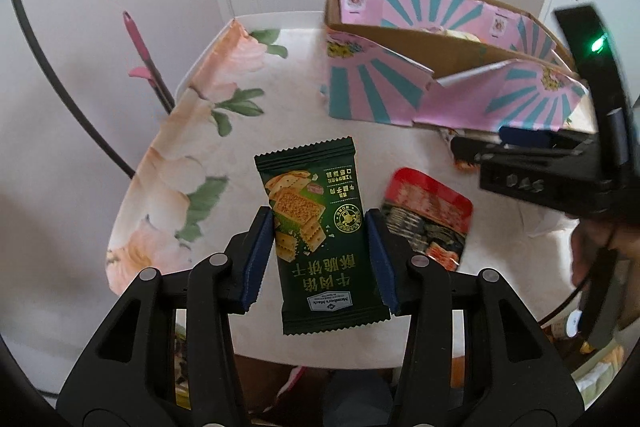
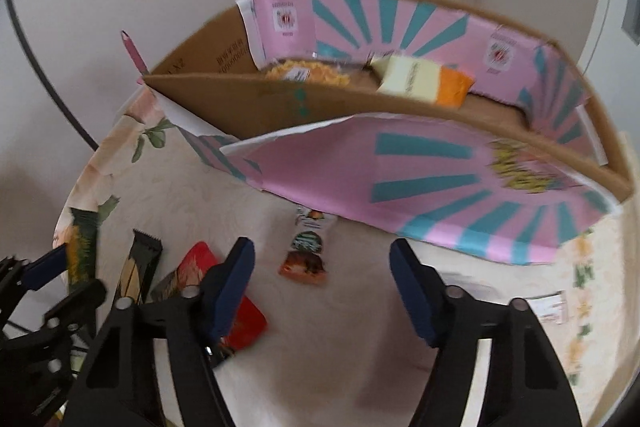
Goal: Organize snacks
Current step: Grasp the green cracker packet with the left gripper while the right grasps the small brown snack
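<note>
Green foil is caught between the blue pads [image 1: 256,259] of the left gripper [image 1: 320,255]: a dark cracker packet [image 1: 320,239] is clamped by its long edges and held lifted above the floral tablecloth [image 1: 192,163], its far end pointing toward the pink-and-teal cardboard box [image 1: 400,95]. That box is seen from the right wrist view to hold a few snacks already — a pale yellow and orange packet [image 2: 420,81] and a yellow-patterned pack [image 2: 308,73] are lying inside, behind the cardboard divider [image 2: 280,103]. So a start is judged to have been made, with more left to do. Still out on the cloth: a red packet [image 1: 428,215] just beside the held one, a slim dark bar [image 2: 140,267], and a small sachet [image 2: 306,247] lying near the box's front wall. The right gripper [image 2: 322,287] is spread wide with nothing between its fingers, and it is poised over that sachet, which is seen ahead of the fingertips and between them
</note>
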